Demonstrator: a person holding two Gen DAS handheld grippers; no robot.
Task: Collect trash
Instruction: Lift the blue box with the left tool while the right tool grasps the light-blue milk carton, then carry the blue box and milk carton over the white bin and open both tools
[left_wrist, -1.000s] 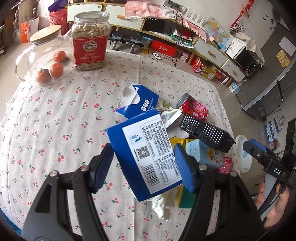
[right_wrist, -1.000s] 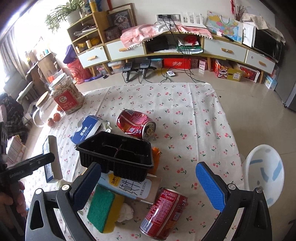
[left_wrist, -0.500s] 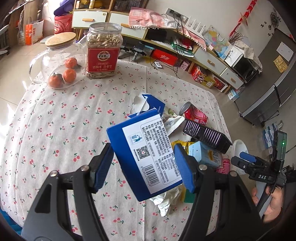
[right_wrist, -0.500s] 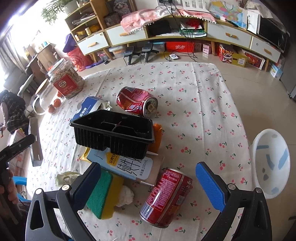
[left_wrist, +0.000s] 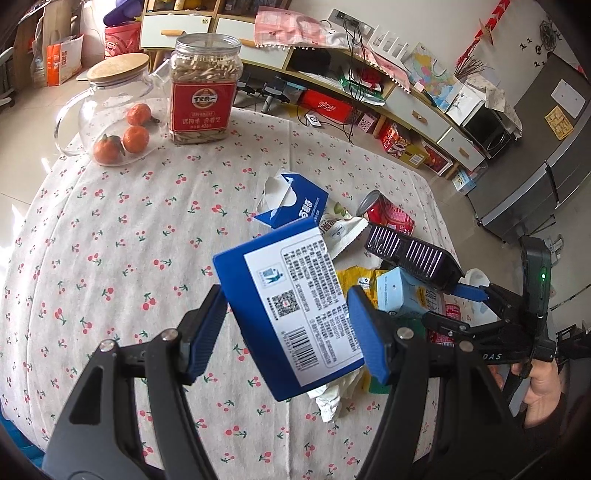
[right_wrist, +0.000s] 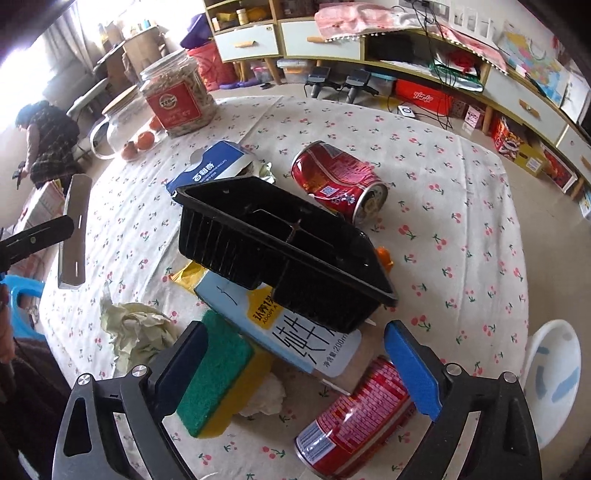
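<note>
My left gripper is shut on a blue carton with a white barcode label, held above the cherry-print tablecloth. The carton shows edge-on at the left of the right wrist view. My right gripper is open and empty, low over a trash pile: a black plastic tray, a light blue milk carton, a green and yellow sponge, crumpled tissue and two red cans. A torn blue tissue box lies behind the tray.
A glass jug with oranges and a red-labelled jar stand at the table's far left. A white stool stands beside the table on the right. Low cabinets line the far wall. A person stands at the left.
My right gripper has moved forward and down toward the trash pile, which now looms larger. My left gripper has kept the blue carton and lifted back slightly.
</note>
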